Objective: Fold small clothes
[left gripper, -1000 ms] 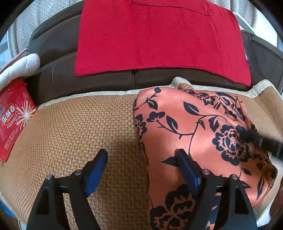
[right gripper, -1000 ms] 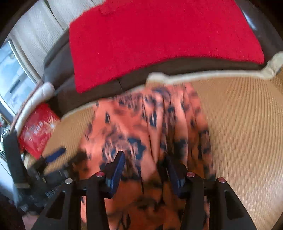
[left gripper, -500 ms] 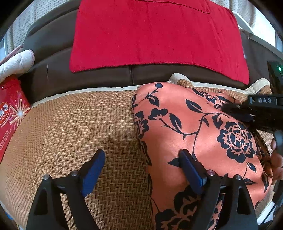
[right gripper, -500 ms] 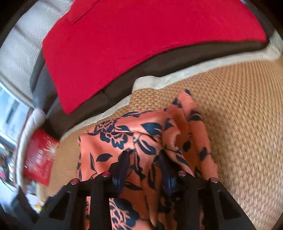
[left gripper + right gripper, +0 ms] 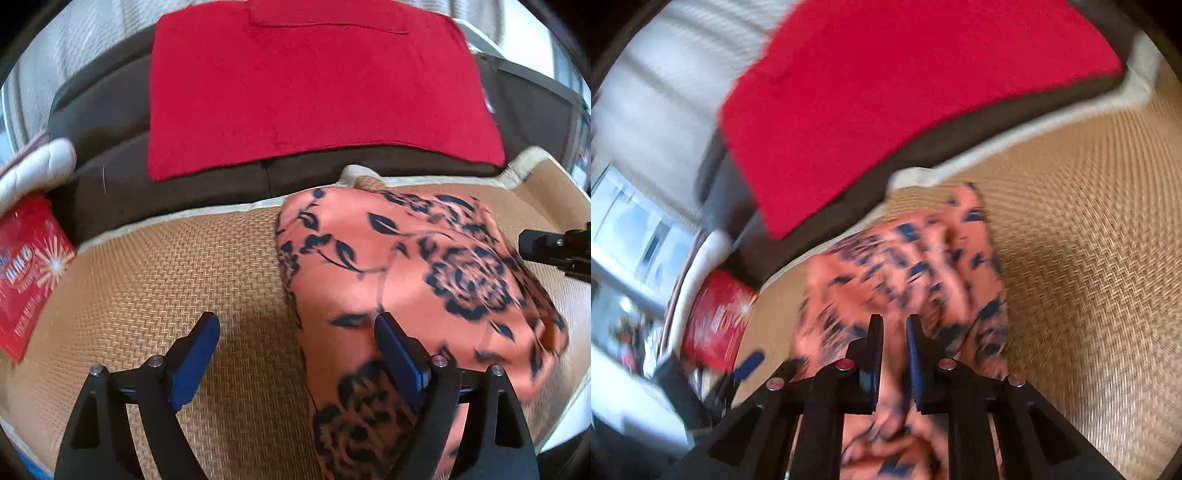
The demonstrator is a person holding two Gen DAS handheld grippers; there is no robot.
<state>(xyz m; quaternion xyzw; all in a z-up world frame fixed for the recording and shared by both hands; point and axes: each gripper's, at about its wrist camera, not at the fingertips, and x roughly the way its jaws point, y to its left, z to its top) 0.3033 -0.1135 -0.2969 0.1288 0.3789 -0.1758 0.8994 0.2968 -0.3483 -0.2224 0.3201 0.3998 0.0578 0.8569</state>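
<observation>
The orange floral garment [image 5: 413, 291] lies on the woven mat [image 5: 177, 280], just in front of the dark sofa back draped with a red towel [image 5: 317, 92]. The left tool [image 5: 295, 350] hangs with its blue fingers wide apart, one over the garment's near edge, one over bare mat. The right tool [image 5: 894, 339] has its fingers nearly together, pinching a fold of the garment [image 5: 905, 273]; motion blur smears the cloth. A red packet [image 5: 29, 273] sits at the mat's left end.
</observation>
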